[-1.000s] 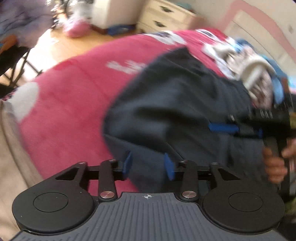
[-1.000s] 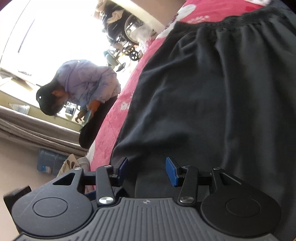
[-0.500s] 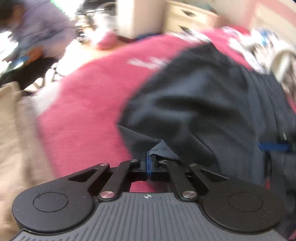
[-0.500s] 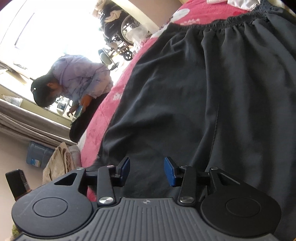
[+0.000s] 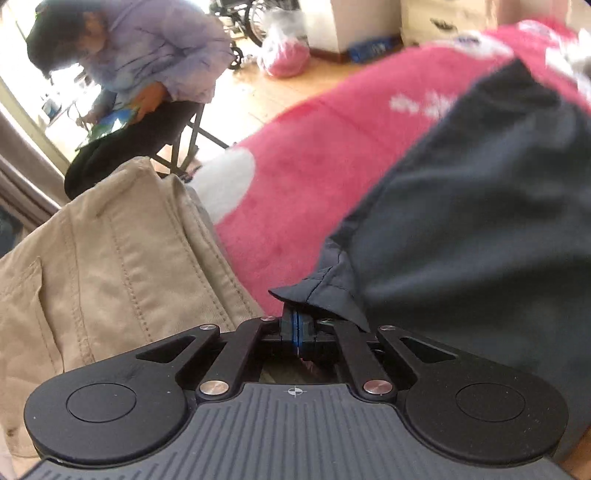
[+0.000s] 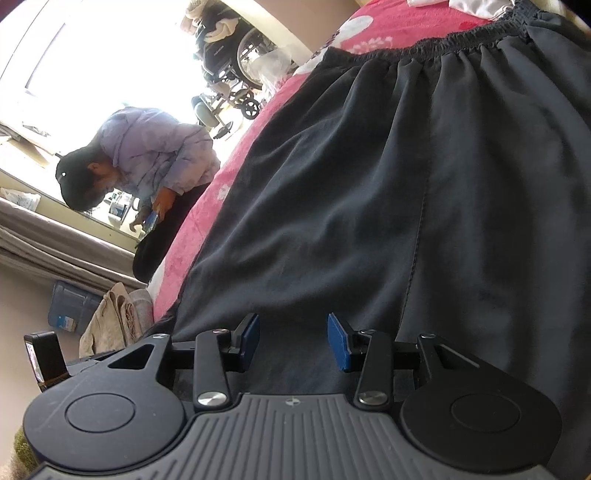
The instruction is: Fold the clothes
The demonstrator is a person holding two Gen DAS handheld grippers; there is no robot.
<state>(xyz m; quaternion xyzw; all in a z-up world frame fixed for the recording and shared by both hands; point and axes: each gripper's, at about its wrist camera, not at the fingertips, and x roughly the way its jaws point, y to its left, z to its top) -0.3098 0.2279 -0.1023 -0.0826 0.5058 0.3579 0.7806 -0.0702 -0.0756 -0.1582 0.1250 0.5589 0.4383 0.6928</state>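
At the near edge of the bed, a hem corner of the dark garment (image 5: 332,291) is pinched between the closed jaws of the left hand-held gripper (image 5: 295,328), whose blue pads are pressed together on the cloth. Just beside it, to the left, a beige folded garment (image 5: 103,266) is seen lying. The right hand-held gripper (image 6: 291,339) is held partly open low over the same dark garment (image 6: 369,206), with nothing gripped between its blue pads (image 6: 338,343). The garment is spread across the pink bed cover (image 5: 314,147), its gathered waistband (image 6: 461,35) lying toward the far edge. Beyond the bed, a seated person in a lilac jacket (image 5: 147,55) and a wheelchair (image 6: 236,74) are visible
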